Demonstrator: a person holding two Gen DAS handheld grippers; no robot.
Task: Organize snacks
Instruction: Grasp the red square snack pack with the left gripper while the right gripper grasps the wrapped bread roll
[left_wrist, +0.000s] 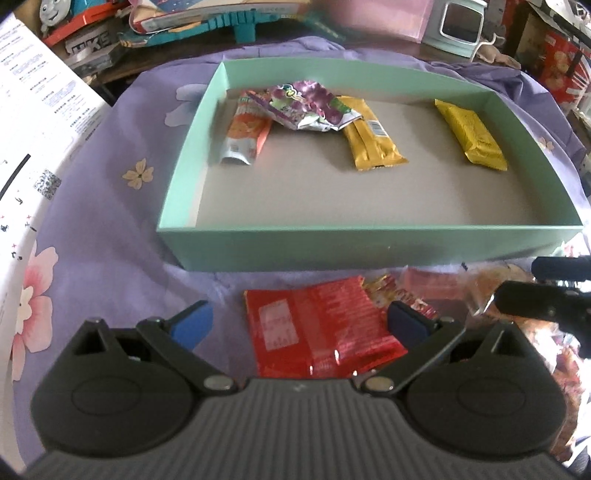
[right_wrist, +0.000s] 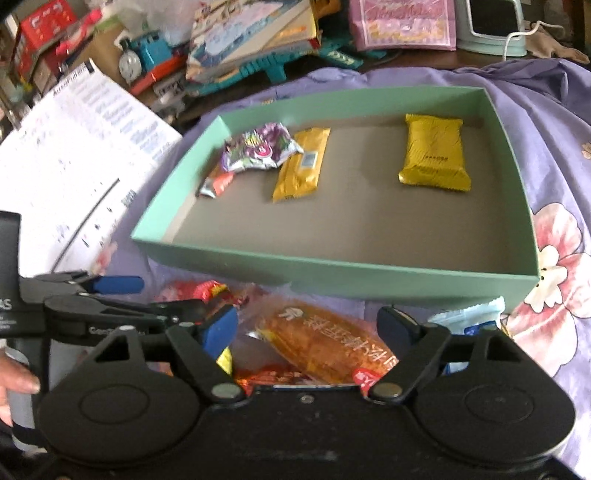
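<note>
Both tongs hover over a heap of snacks in front of a green box: the left gripper (left_wrist: 300, 322) stands with its blue pads wide apart above a red packet (left_wrist: 321, 334), nothing pressed between them, while the right gripper (right_wrist: 308, 328) is spread either side of an orange pastry pack (right_wrist: 325, 343), its pads not visibly pressing on the wrapper. Neither tool holds anything. Inside the box (left_wrist: 351, 245), on its grey floor, lie four items: an orange sachet (left_wrist: 245, 133) near the left wall, a crumpled purple bag (left_wrist: 310, 105) resting partly on the sachet and on a yellow bar (left_wrist: 371, 138) beside it, and a yellow pack (left_wrist: 471, 134) well apart toward the right wall. All four sit in the far half of the box; the near half is bare cardboard. From the right wrist view, a pale blue packet (right_wrist: 474, 317) pokes out just beside the box's near wall, behind the right pad, and more red and gold wrappers (right_wrist: 207, 291) crowd the heap's left side, under the left tool's fingers. A hand (right_wrist: 14, 384) grips that tool's handle at the frame's left edge. Everything rests on a lilac floral cloth (left_wrist: 110, 206), with a white printed sheet (left_wrist: 40, 122) at left and toys and cartons stacked behind.
</note>
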